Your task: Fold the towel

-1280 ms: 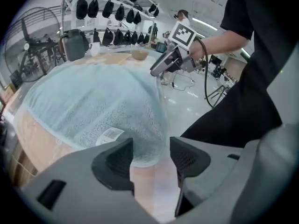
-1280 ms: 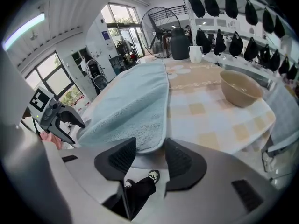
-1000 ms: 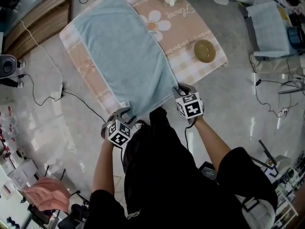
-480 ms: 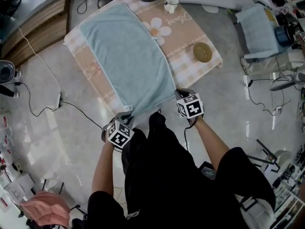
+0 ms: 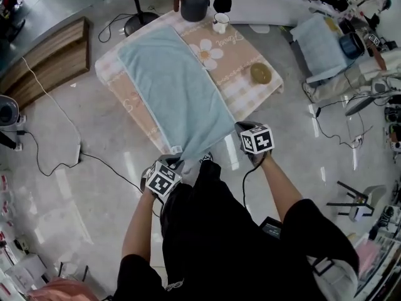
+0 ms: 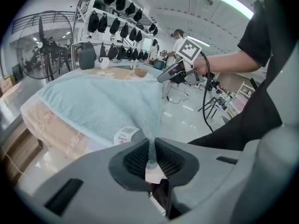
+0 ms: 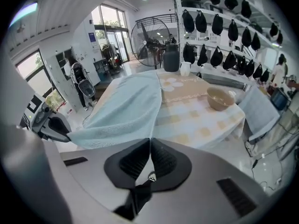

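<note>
Two near corners of the towel (image 5: 172, 86) are pinched. The left gripper (image 5: 176, 163) clamps the one at 6 o'clock and the right gripper (image 5: 240, 128) the one at 4 o'clock, jaws pressed tight on cloth. The rest lies flat on the table (image 5: 266, 96). Judged: grasp done, fold starting. Next, carry both corners up and over toward 11 o'clock — level, evenly spaced — to meet the far edge.

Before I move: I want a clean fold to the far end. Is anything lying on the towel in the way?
Nothing visible does. The towel is bare; the bowl, mug and dark jug stand on the tablecloth beside it.
</note>
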{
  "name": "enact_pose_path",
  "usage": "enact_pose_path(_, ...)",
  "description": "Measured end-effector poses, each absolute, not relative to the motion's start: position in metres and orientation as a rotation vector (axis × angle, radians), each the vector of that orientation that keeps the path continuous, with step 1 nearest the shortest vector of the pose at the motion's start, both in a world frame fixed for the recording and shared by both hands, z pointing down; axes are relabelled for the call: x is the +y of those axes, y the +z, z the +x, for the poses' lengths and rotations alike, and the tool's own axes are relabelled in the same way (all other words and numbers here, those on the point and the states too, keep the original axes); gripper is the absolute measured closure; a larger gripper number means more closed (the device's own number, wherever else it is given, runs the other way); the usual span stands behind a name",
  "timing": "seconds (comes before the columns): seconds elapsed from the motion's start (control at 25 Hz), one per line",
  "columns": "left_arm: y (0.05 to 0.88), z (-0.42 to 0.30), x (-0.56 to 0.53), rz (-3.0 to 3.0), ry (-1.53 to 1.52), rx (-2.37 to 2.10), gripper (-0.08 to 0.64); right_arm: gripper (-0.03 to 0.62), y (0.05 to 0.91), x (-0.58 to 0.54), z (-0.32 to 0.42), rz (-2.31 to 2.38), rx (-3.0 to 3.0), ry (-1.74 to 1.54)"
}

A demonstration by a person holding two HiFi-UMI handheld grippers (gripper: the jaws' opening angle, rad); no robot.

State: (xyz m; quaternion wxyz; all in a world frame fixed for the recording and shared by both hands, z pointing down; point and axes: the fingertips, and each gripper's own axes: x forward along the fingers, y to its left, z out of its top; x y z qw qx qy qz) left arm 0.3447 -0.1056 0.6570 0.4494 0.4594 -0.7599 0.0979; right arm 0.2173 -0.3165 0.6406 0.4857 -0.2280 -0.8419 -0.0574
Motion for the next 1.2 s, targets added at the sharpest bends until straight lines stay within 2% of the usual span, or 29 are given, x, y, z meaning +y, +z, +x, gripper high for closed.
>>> enact_pose_path(0.36, 0.651, 0.311, -0.074, 1.188, 0.193, -1.87, 0.522, 0.58, 0.603, -0.279, 0.178, -0.472, -2.176, -0.18)
enact_pose_path(0.68, 0.641, 0.322, -0.078, 1.333, 0.122, -1.71, 0.522, 0.58, 0.586, -0.285, 0.191, -0.377, -2.203, -0.153)
enact_pose_path(1.2, 0.607, 0.249, -0.097, 1.634, 0.011, -1.422, 0.522, 0.58, 0.563, -0.31, 0.113, -0.191, -2.235, -0.012)
